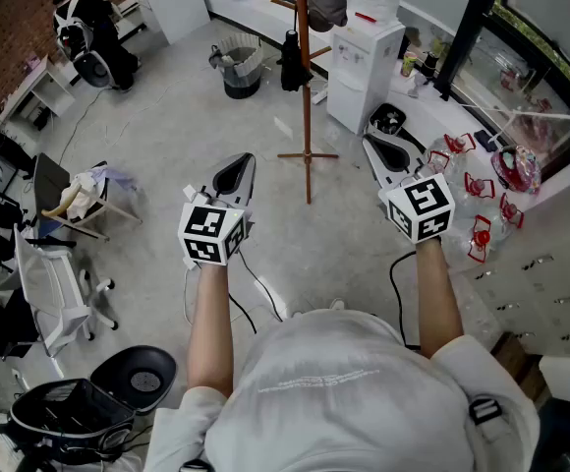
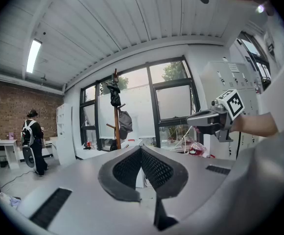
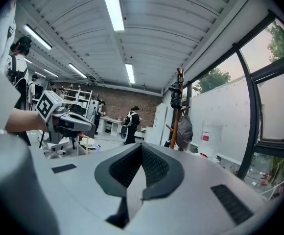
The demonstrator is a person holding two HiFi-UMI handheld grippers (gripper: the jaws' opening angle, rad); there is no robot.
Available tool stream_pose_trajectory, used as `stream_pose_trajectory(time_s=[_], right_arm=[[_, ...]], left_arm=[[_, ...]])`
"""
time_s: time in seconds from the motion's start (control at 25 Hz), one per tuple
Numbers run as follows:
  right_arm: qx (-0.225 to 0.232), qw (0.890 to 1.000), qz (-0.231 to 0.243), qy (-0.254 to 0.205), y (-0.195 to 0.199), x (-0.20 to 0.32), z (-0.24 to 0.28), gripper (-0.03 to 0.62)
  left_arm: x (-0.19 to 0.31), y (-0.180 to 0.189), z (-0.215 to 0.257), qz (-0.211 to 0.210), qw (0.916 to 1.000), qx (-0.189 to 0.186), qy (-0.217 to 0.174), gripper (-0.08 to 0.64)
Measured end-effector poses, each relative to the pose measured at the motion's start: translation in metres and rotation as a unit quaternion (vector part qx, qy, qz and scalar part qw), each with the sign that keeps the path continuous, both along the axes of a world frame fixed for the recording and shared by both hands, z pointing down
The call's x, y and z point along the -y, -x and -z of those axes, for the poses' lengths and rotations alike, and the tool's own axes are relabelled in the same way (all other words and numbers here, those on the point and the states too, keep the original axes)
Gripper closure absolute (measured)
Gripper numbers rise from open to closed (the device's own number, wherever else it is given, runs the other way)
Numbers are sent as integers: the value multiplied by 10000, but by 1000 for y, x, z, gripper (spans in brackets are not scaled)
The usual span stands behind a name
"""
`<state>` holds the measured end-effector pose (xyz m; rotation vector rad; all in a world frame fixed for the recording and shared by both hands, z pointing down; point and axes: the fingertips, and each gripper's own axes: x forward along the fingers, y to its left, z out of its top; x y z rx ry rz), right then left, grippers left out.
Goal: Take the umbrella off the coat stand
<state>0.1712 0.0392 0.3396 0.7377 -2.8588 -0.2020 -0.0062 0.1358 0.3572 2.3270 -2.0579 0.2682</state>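
A wooden coat stand (image 1: 306,96) rises from the floor ahead of me. A black folded umbrella (image 1: 290,60) hangs on its left side, and a grey bag (image 1: 326,0) hangs near its top. My left gripper (image 1: 237,172) is held out well short of the stand, shut and empty. My right gripper (image 1: 382,147) is level with it on the right, also shut on nothing. In the left gripper view the umbrella (image 2: 114,95) hangs high on the stand (image 2: 117,126), far beyond the closed jaws of the left gripper (image 2: 141,149). The right gripper view shows the umbrella (image 3: 175,96) on the stand (image 3: 174,124), past the right gripper (image 3: 142,146).
A white water dispenser (image 1: 365,59) stands just right of the stand, and a waste bin (image 1: 241,69) to its left. A person with a backpack (image 1: 90,35) is at the far left. Red-and-white items (image 1: 477,200) lie at the right, chairs (image 1: 54,283) at the left, cables (image 1: 265,298) on the floor.
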Motion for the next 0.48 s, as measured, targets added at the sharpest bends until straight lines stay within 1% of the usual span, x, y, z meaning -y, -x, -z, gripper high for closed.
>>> stream_pose_trajectory(time_s=[0.2, 0.36, 0.48], right_arm=[[56, 10000, -17, 28, 5, -5, -3, 569], [178, 9995, 34, 247, 12, -14, -7, 569], [86, 9993, 106, 346, 18, -21, -11, 569]], left_arm=[[-4, 6, -4, -38, 10000, 9, 33, 545], [-10, 12, -6, -61, 10000, 33, 61, 545], [-15, 16, -6, -62, 10000, 29, 63, 545]])
